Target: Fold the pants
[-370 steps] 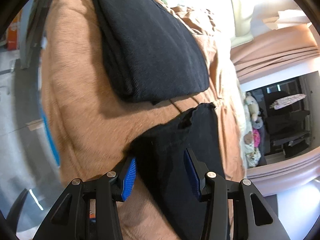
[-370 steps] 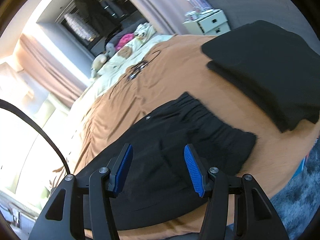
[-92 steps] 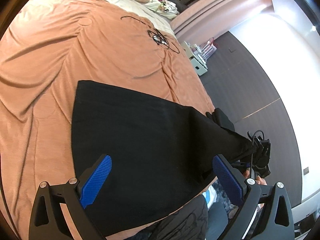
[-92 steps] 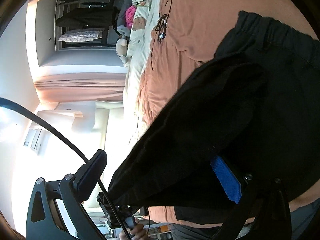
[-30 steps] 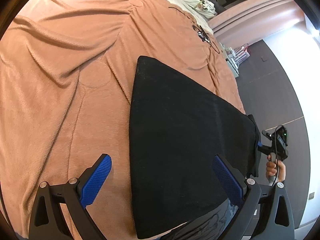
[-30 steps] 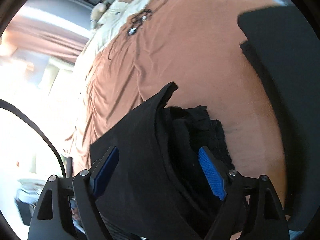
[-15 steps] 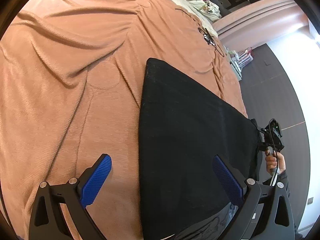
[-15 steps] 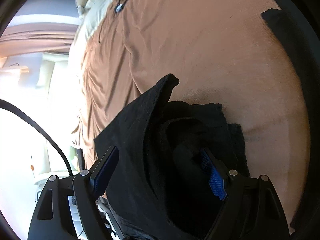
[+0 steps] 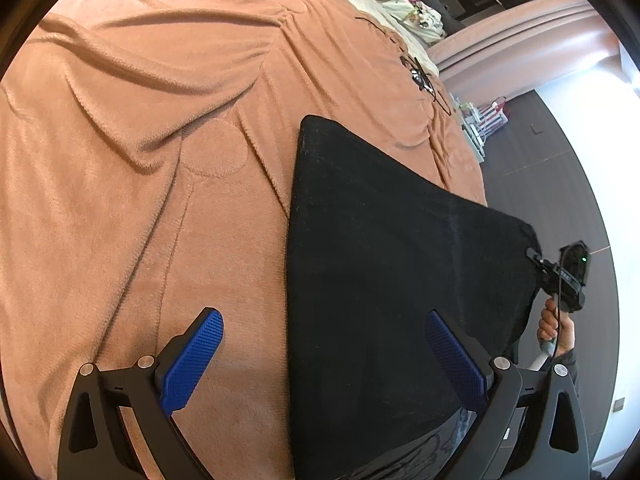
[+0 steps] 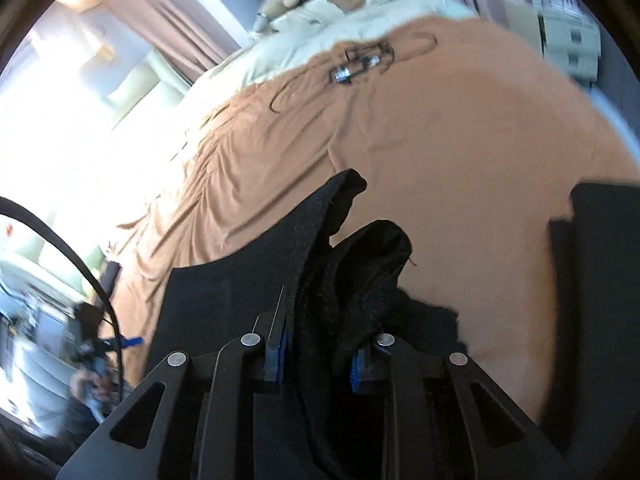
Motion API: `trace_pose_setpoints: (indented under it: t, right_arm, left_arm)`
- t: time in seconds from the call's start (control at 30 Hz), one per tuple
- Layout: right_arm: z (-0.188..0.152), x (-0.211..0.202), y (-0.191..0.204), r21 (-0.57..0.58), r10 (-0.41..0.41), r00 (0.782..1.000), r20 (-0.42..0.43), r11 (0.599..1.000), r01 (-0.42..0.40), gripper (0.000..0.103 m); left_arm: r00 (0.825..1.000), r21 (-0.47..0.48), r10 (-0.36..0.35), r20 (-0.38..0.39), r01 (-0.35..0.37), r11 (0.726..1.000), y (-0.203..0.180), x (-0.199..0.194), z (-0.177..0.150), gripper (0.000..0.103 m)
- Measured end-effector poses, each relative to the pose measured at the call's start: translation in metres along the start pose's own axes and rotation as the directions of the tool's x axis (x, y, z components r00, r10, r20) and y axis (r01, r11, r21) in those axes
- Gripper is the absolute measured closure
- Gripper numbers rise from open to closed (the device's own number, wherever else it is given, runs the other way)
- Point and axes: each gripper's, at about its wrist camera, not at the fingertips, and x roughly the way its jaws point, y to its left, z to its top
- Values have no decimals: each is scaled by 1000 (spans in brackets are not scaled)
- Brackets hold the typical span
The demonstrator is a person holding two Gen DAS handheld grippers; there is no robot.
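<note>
- Jaws of the right gripper (image 10: 318,354) have just been closing and now clamp a bunched, ribbed edge of the black pants (image 9: 384,280); cloth fills the gap between the blue pads.
- Jaws of the left gripper (image 9: 324,356) stand wide apart with nothing gripped; one pad hangs over the blanket, the other over the pants.
- Pants lie flat on the brown blanket (image 9: 132,168) of the bed, at its near edge, one side raised at the right gripper.
- Step in hand, as judged: gripping one end for the next fold.
- Next move calls for the left jaws to take the matching corner, then both to carry that end across evenly.
- Farther off: a dark folded garment (image 10: 600,264) on the blanket, and a tangle of cable (image 10: 360,62) near the pillows.
</note>
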Motion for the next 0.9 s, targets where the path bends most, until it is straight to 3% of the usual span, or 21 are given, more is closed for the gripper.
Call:
trace_pose_setpoints:
  t: [0.07,0.13,0.2,0.37,0.5,0.9]
  right_arm:
    - [-7,-6,0,21,-70,998,-3,997,70,63]
    - [-12,-9,-1,70,-80,997,23,994,78,41]
    - [-17,-14,-4,116,-78,996,48,991,72,35]
    - [-53,-37,-9,199,-70,996,53,978,58,35]
    - [-82,-45,-13,237,-101,995,9,967,96,35]
    - [-139,-70,-32,433,-35,998,46,901,12,35]
  left_arm:
    - [1000,-1,1,4,-1,1000,0,-1,0,1]
    - [1000,-5,2,6,-2,1000,1,-2,0,1]
    - [1000,-5,1,9,-1,1000,1,-3,1,1]
    - [1000,0,-3,1,3,1000,1,-2,-1,1]
    - [1000,-1,-10,-18,10,1000,2,3,-2,1]
    - [998,4,-41,-53,42,999,2,13,-13,5]
